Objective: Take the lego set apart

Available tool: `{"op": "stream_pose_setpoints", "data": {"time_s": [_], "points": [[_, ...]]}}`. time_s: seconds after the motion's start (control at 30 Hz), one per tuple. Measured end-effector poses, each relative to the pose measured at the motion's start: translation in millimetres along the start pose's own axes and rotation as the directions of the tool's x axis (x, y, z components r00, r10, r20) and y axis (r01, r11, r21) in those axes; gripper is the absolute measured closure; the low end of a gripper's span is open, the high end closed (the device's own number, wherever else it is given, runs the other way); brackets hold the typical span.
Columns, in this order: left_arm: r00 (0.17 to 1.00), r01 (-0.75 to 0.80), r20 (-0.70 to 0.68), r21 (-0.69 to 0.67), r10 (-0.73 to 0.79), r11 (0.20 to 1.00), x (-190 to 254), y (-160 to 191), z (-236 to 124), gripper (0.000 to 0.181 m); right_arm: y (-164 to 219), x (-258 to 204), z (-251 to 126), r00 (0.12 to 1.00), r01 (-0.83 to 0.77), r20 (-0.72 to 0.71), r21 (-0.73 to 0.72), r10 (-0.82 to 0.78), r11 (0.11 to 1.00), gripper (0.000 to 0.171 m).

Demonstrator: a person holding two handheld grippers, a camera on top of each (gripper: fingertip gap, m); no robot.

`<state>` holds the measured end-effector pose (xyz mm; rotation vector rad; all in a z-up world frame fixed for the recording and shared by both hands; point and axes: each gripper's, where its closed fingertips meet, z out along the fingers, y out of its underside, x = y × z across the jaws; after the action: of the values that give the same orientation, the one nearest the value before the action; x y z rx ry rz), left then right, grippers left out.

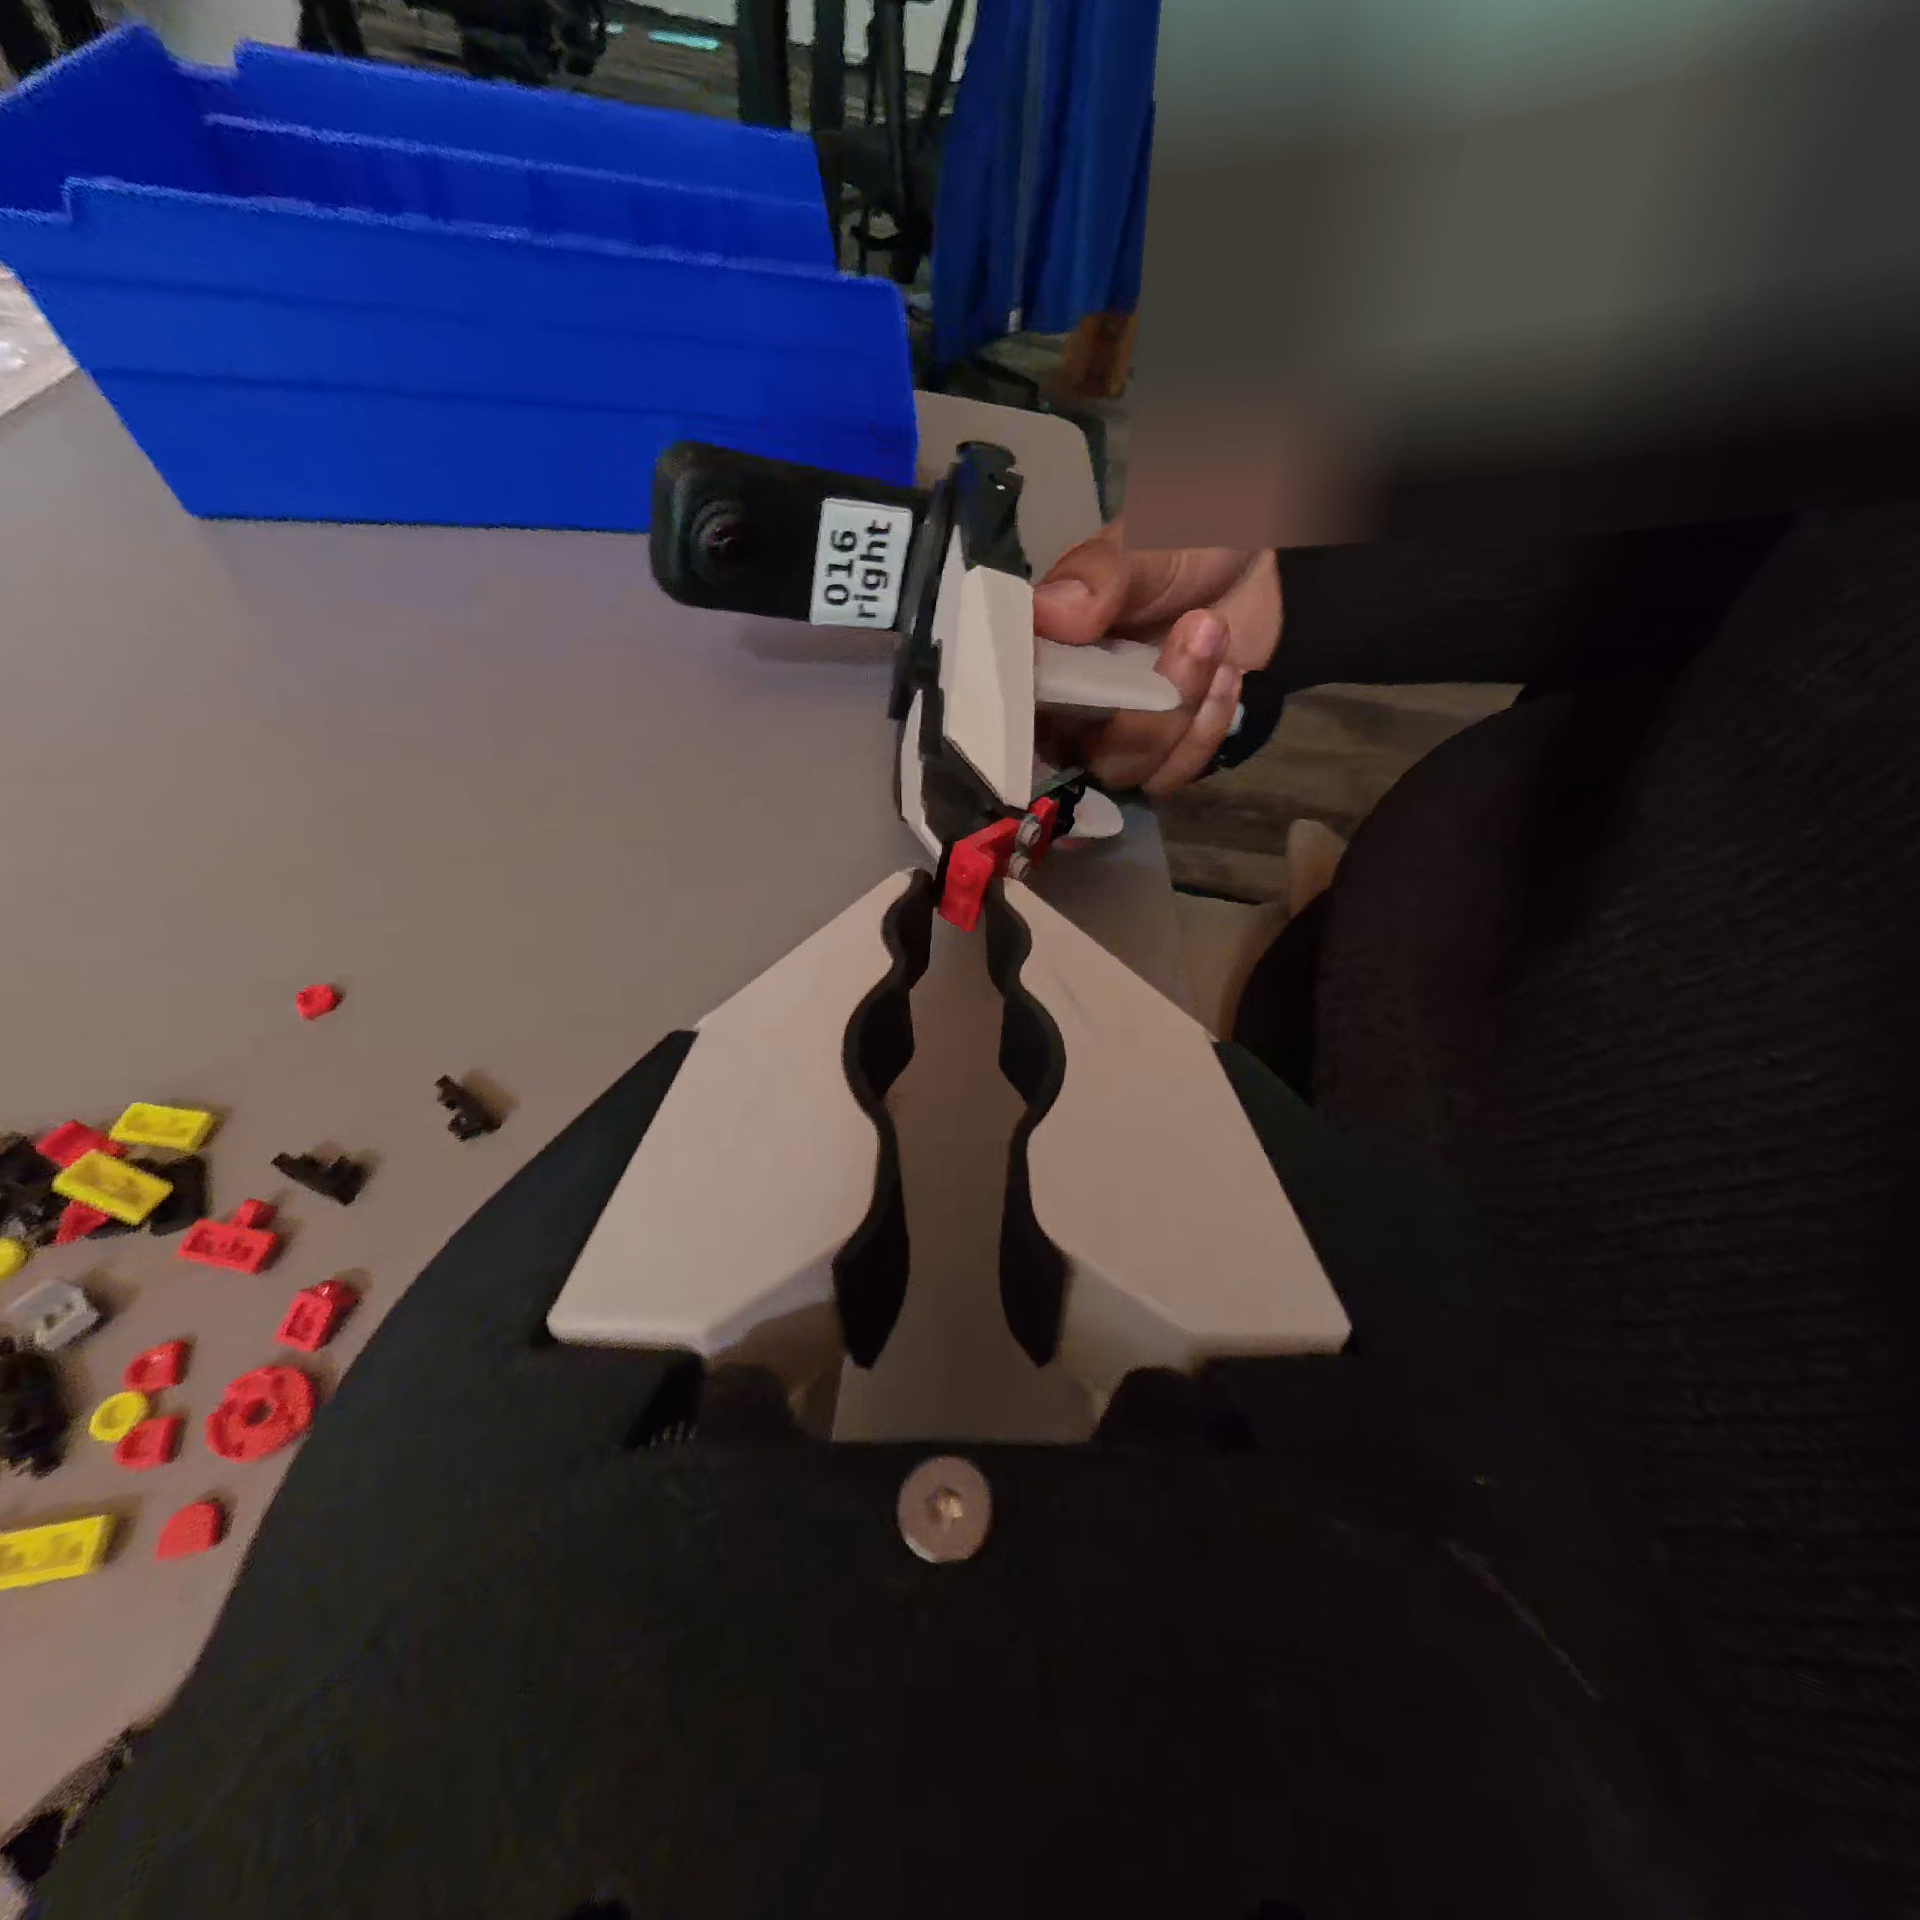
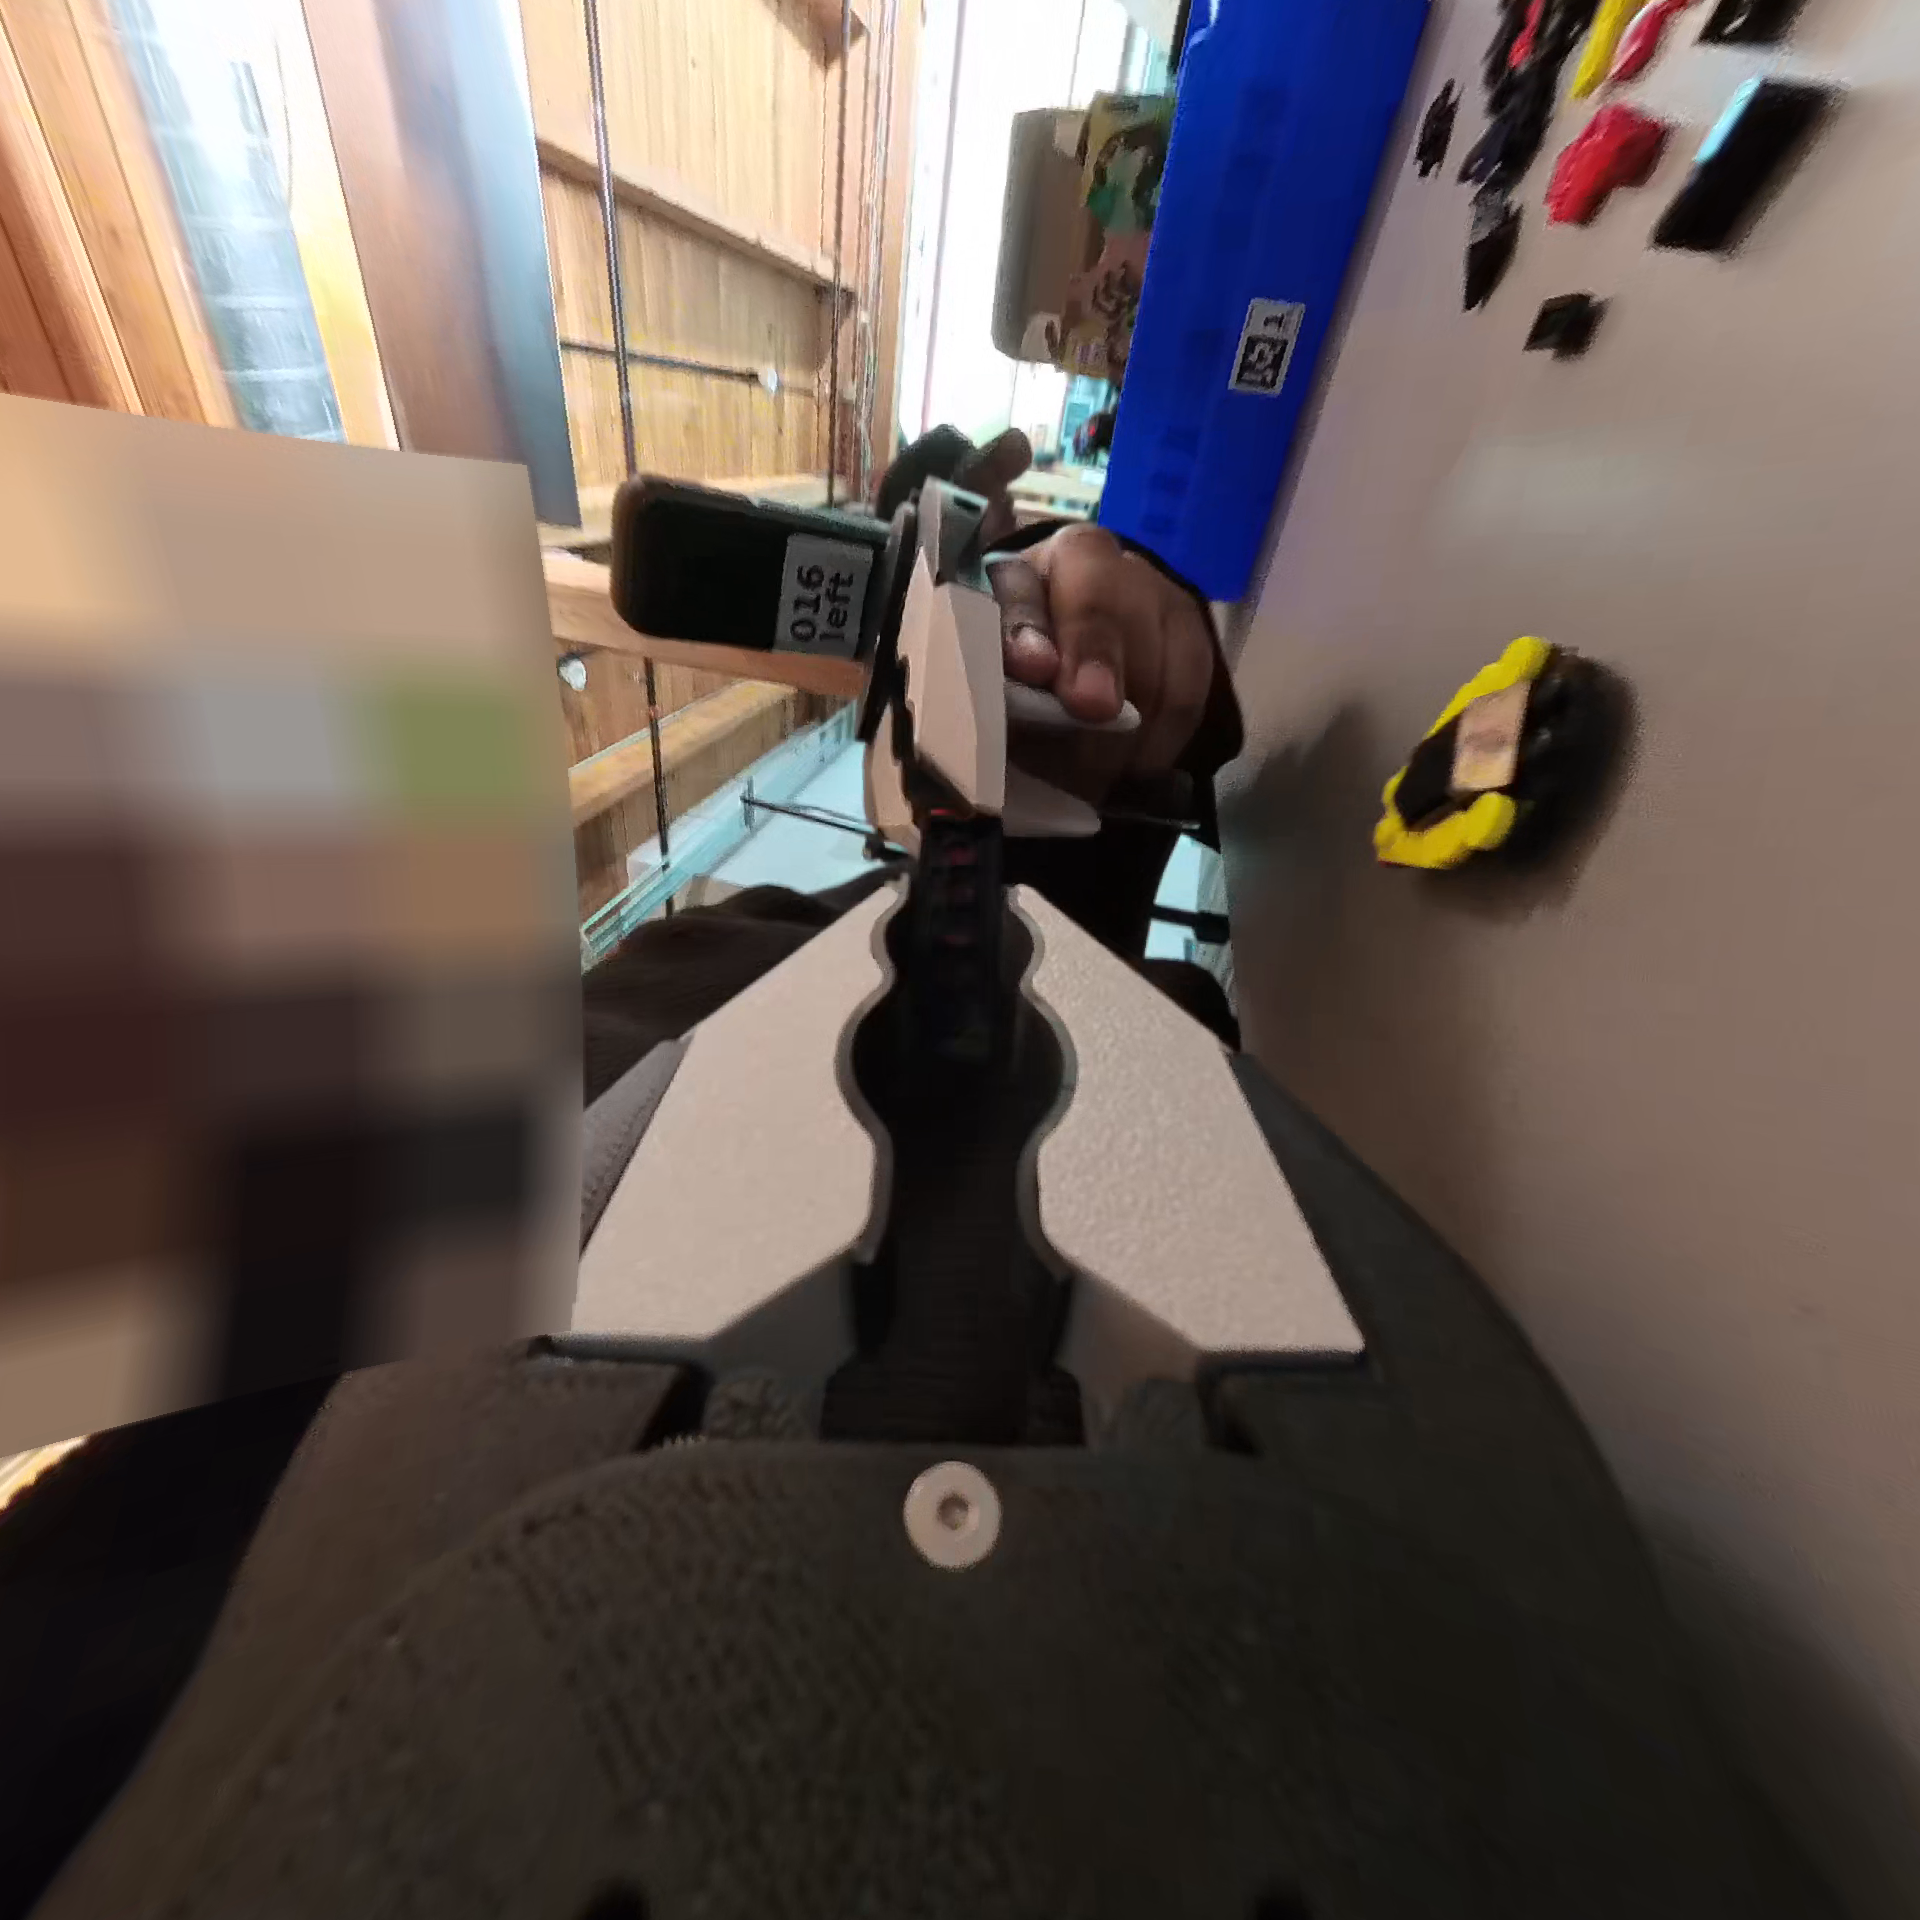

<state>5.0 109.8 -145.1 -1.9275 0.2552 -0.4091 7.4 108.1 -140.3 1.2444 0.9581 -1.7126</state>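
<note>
I have both grippers raised above the near right edge of the grey table [image 1: 436, 748], tips meeting nose to nose. My left gripper [image 1: 958, 883] points away from me, its fingers pinched on a small red lego piece [image 1: 971, 868] right at the tips. My right gripper [image 1: 1023, 805] comes in from the far side, tilted down toward the left one, with a bare hand [image 1: 1153, 665] wrapped round its handle; it is clenched on the other end of the same little assembly, where a grey studded bit [image 1: 1031, 836] joins the red one. In the right wrist view the right gripper [image 2: 958, 883] has its fingers closed on a dark strip with blurred red spots, and the left gripper [image 2: 940, 800] stands beyond, held by a hand [image 2: 1101, 644]. Loose red, yellow and black pieces [image 1: 156, 1299] lie scattered on the table to the near left, well apart from the grippers. A blue bin [image 1: 468, 312] sits at the far left.
</note>
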Motion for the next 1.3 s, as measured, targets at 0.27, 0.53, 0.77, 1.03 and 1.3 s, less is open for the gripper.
{"op": "stream_pose_setpoints", "data": {"time_s": [0.27,0.53,0.77,1.03,1.3], "points": [[0.937,0.349,0.005,0.03,-0.349,0.937,-21.5,1.5,0.2,0.174,-22.7,-9.9,-11.4,0.897,0.407,-0.2,0.023,-0.395,0.913,0.157],[0.902,0.432,0.0,0.03,-0.432,0.902,-21.2,2.9,4.7,0.174,-21.9,7.1,-3.4,0.544,0.696,-0.456,-0.225,-0.705,0.682,0.154],[0.895,0.445,-0.002,0.063,-0.446,0.893,-25.6,-0.2,1.7,0.174,-26.7,1.8,-10.4,0.577,0.694,-0.443,-0.176,-0.686,0.698,0.166],[0.9,0.435,-0.059,0.091,-0.431,0.896,-19.0,-5.3,3.2,0.158,-24.1,-3.4,-10.4,0.611,0.684,-0.4,-0.165,-0.683,0.71,0.166],[0.836,0.533,-0.189,0.061,-0.515,0.844,-7.0,-7.7,5.5,0.173,-26.3,-16.5,-9.6,0.767,0.593,-0.284,-0.025,-0.575,0.804,0.155]]}}
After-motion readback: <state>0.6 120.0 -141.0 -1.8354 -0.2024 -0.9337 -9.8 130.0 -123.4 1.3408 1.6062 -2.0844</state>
